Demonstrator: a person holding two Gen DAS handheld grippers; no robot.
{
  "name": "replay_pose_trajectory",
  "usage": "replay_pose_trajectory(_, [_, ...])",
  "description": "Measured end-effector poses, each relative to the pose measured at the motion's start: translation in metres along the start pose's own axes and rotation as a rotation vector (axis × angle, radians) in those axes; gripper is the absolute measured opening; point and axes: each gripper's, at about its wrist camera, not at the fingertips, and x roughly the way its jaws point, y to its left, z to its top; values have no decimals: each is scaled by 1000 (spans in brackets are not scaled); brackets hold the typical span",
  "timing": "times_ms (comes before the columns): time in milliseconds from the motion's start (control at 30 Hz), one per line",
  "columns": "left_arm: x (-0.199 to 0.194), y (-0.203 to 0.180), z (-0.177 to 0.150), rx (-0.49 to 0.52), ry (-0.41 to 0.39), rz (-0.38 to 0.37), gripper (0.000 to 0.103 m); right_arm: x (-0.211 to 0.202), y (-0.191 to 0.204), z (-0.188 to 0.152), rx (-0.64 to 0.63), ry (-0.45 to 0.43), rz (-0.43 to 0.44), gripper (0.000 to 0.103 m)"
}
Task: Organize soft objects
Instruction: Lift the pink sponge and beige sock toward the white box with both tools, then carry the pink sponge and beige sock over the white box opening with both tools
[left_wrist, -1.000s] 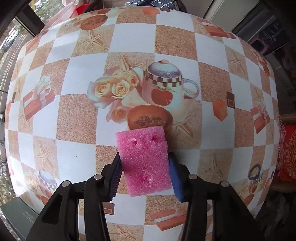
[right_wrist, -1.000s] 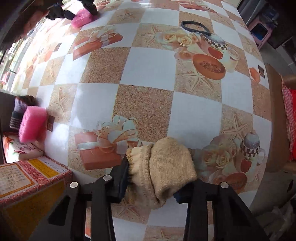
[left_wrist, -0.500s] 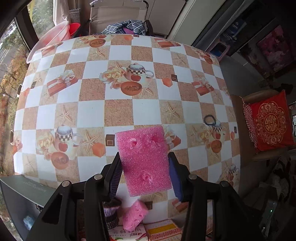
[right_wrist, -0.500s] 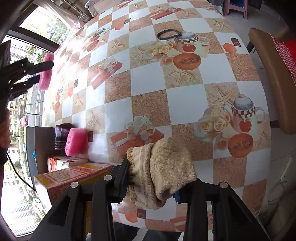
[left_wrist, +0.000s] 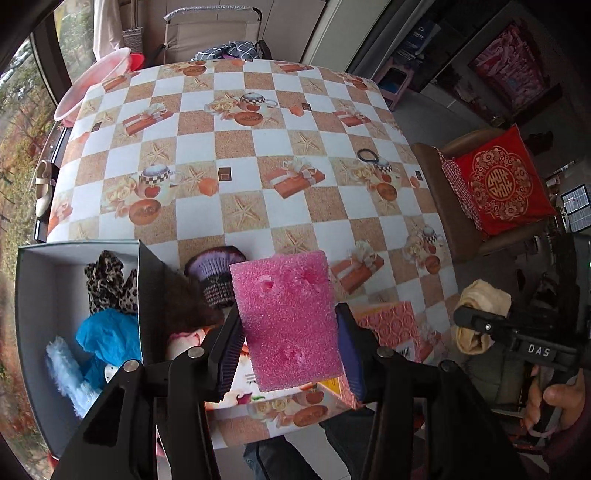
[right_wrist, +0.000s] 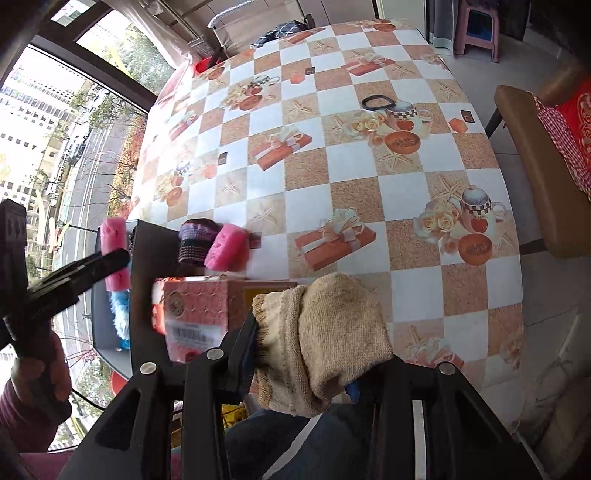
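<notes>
Sponge (left_wrist: 290, 325) pinched by left hand-held gripper (left_wrist: 288, 354) | right hand-held gripper (right_wrist: 301, 354) pinching beige sock (right_wrist: 325, 343), probably

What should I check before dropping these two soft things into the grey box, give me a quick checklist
1. Left claw clamps pink sponge: ok.
2. Right claw clamps beige knit glove: ok.
3. Grey box open at top: ok.
4. Free space beside the leopard cloth and blue plush: ok.
5. Sponge directly over the box: not ok, it hangs over the table edge.
6. Second pink sponge and purple knit boxed: not ok, on the table.
</notes>
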Motion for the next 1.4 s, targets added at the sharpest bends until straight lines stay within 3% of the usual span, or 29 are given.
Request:
replay_pose_trajectory(167, [-13,-9,-35,38,15,-40,52,-14,33,-22,-33,-3,20,39])
replay_pose_trajectory(433, [-34,-6,-65,72,-20,-32,52,-11,88,-38,-137,0,23,39])
replay_pose_trajectory(900, [-81,57,-97,-77,-135,35,52,10,166,-44,-305,33,61,39])
replay_pose_trajectory(1400, [-102,94,-120,-142,-171,69,52,27,212,-53,-390,57,80,39])
